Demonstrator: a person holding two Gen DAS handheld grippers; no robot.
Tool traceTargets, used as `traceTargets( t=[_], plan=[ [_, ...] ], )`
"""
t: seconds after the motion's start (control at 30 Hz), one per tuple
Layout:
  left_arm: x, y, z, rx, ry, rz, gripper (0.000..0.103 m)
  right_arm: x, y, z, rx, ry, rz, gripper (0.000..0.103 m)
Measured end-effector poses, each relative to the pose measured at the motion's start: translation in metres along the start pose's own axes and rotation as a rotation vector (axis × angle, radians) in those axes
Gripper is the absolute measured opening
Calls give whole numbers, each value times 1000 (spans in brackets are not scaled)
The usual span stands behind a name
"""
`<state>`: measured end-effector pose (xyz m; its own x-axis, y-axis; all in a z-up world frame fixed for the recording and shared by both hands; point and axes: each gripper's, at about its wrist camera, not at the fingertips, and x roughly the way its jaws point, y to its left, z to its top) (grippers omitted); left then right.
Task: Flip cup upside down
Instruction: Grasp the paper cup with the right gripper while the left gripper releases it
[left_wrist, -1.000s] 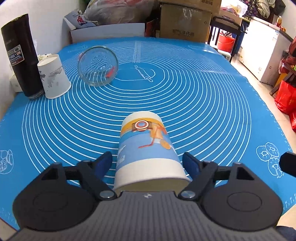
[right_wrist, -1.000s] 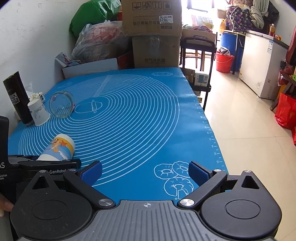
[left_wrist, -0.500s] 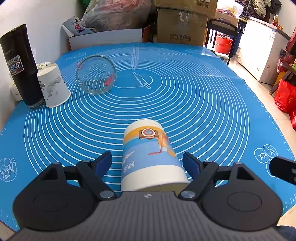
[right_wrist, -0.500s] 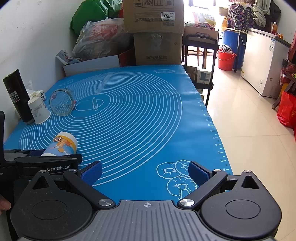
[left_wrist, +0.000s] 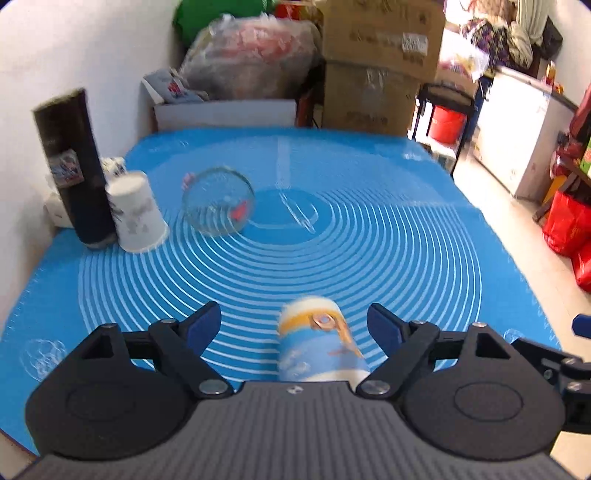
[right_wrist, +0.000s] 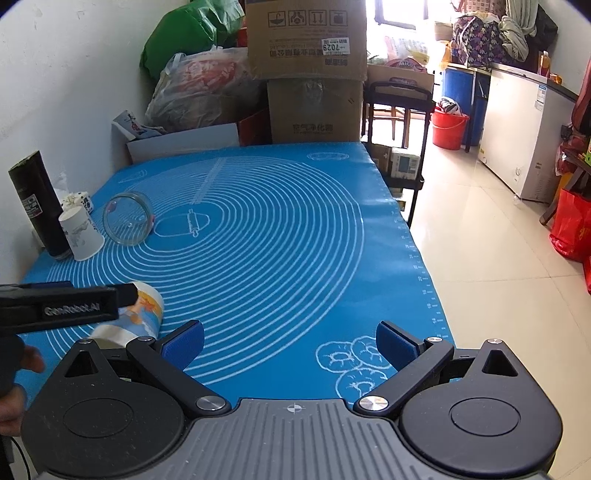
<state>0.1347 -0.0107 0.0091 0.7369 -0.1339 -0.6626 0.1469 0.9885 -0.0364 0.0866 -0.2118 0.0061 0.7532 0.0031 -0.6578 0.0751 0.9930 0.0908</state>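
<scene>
A printed paper cup (left_wrist: 319, 341), blue with an orange band, lies on its side on the blue mat (left_wrist: 369, 251), its base pointing away from me. My left gripper (left_wrist: 293, 325) is open, and the cup lies between the fingers, nearer the right one, untouched. In the right wrist view the cup (right_wrist: 138, 314) shows partly behind the left gripper's finger (right_wrist: 66, 304). My right gripper (right_wrist: 290, 341) is open and empty above the mat's near right part.
A glass jar (left_wrist: 218, 205) lies on its side at the far left. A white paper cup (left_wrist: 136, 214) stands upside down beside a tall black cylinder (left_wrist: 75, 166). Boxes and bags line the back wall. The mat's right edge (right_wrist: 413, 258) drops to the floor.
The left gripper has pulled back and risen, so the cup now looks smaller and sits off-centre towards the right finger. The left wrist view is motion-blurred. The right gripper has barely moved.
</scene>
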Motion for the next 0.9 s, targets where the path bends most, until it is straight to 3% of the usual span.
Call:
traceTargets(
  t=[0.13,0.2,0.37,0.57,0.77,0.9],
  plan=[
    [-13,18,7,4,-32,35,87,-1,16,10,-21,-9,25,101],
    [-16,29,7,13,-34,56,93,1,25,16,-32,-6,44,101],
    [-15,56,0,29,-29,162,96,8,56,29,-76,-3,62,101],
    [-4,90,-10,23,13,176,96,24,88,39,-115,32,95,101],
    [7,119,-21,5,31,207,96,55,115,49,-170,119,123,100],
    [17,135,-26,-24,48,205,96,84,124,57,-178,222,129,92]
  ],
)
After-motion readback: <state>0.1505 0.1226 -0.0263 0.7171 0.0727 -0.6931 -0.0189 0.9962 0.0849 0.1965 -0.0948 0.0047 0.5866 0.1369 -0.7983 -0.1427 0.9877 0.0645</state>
